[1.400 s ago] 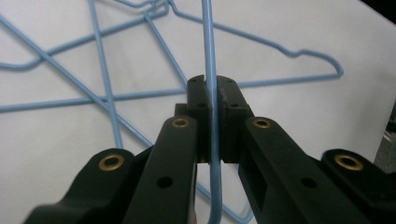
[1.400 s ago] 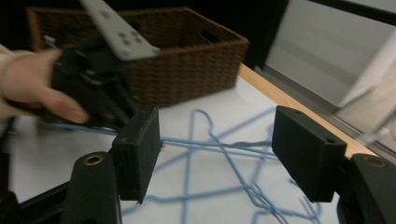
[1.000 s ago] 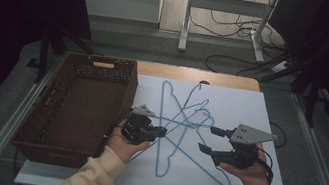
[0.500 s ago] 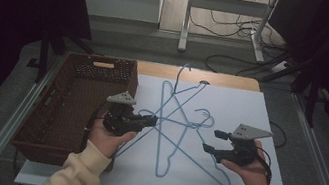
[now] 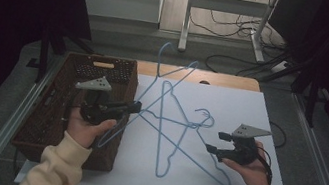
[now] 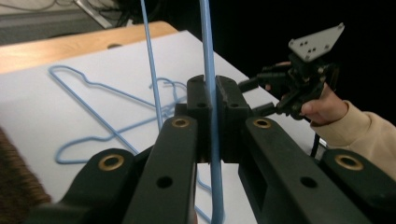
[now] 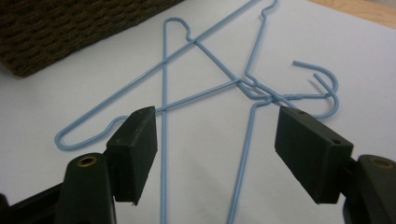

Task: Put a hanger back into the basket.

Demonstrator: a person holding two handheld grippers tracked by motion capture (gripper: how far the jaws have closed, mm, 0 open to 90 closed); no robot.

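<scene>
While the basket [image 5: 56,105] sits at the left edge of the table [image 5: 250,112], the left gripper [image 5: 135,107] hovers just right of it, jaws clamped tight on the wire of a blue hanger [image 5: 164,80]. That hanger tilts up off the table, its hook raised toward the far edge. Two more hangers [image 5: 179,140] lie flat and crossed right of the basket, touching each other. Farther right, well apart from the basket, the right gripper [image 5: 211,141] points at their hooks, jaws wide and lately opening, gripping nothing.
</scene>
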